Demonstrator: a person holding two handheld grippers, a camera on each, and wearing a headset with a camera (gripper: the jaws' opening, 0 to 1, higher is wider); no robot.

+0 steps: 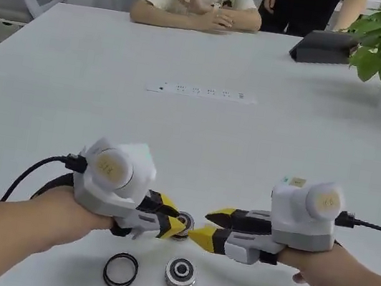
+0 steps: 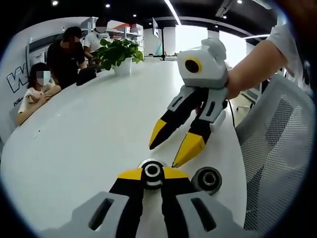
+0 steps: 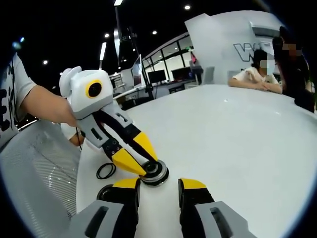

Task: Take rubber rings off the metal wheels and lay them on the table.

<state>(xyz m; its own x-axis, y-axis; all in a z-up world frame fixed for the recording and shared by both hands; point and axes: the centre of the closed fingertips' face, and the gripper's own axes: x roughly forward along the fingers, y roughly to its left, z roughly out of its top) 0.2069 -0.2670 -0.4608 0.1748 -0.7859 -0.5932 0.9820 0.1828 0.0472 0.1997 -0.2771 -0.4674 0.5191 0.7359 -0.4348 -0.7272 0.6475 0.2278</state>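
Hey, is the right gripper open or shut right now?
Open. The right gripper's yellow-tipped jaws stand well apart with nothing between them, just short of the metal wheel clamped in the left gripper.

White surface (image 1: 60,93) bears a metal wheel (image 1: 180,273); black rubber ring (image 1: 120,270) just beside it, socket strip (image 1: 202,92) well beyond it.

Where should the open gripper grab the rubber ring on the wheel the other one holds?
Probably the rubber ring edge facing the right gripper, coming straight across: the left gripper clamps the wheel from the other side, so that edge looks free.
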